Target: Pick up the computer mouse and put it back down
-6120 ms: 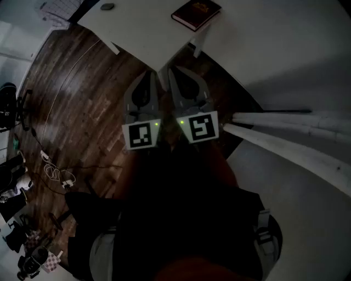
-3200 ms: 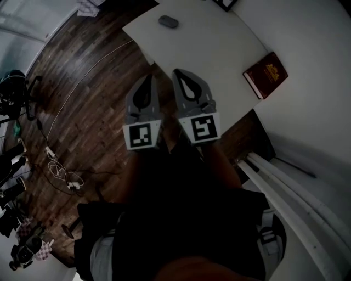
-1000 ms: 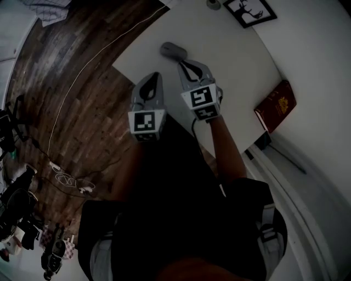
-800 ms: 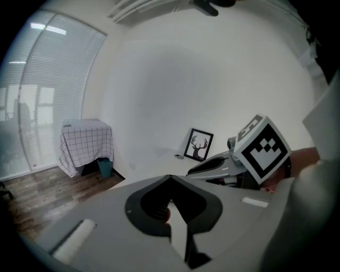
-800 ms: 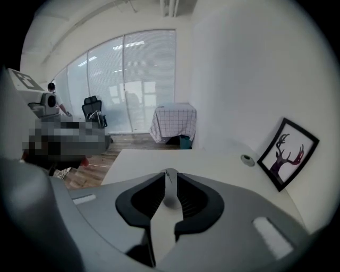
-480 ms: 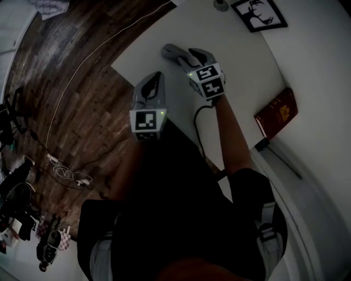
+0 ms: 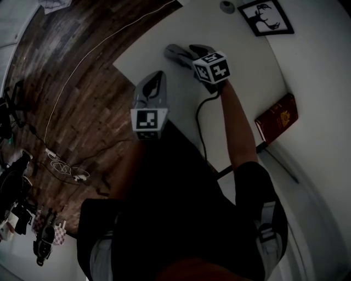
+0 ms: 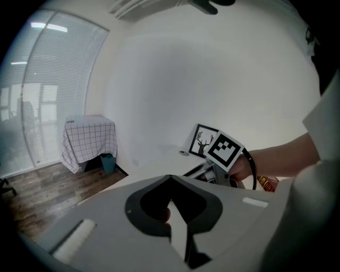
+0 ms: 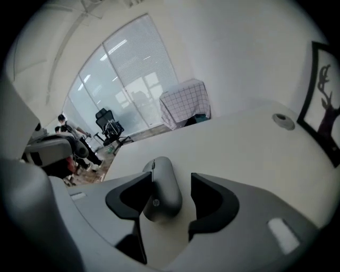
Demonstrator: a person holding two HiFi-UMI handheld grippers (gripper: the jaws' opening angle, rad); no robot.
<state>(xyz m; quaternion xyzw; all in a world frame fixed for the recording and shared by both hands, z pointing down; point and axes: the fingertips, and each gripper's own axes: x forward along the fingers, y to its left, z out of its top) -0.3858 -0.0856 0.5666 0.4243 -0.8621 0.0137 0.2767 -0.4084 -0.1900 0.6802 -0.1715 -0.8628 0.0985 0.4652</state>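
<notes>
A grey computer mouse [image 7: 175,52] lies on the white table [image 7: 244,82] near its corner. In the right gripper view the mouse [image 9: 160,190] sits between my right gripper's [image 9: 170,178] jaws, which are opening. The left jaw stands close against its side and a gap shows at the right jaw. In the head view my right gripper [image 7: 190,53] tilts down over the mouse. My left gripper [image 7: 157,74] hovers at the table's near edge, jaws shut on nothing [image 8: 170,177]. The left gripper view shows only the right gripper's marker cube [image 8: 227,150], not the mouse.
A framed deer picture [image 7: 269,16] leans on the wall, with a small round object [image 7: 227,6] beside it. A red book [image 7: 277,116] lies to the right on the table. Wood floor with cables [image 7: 66,170] lies left. A cloth-covered table [image 9: 183,103] stands behind.
My right gripper has reached forward and down over the mouse, rolled, and its jaws have spread around it. The left gripper has sunk slightly.
</notes>
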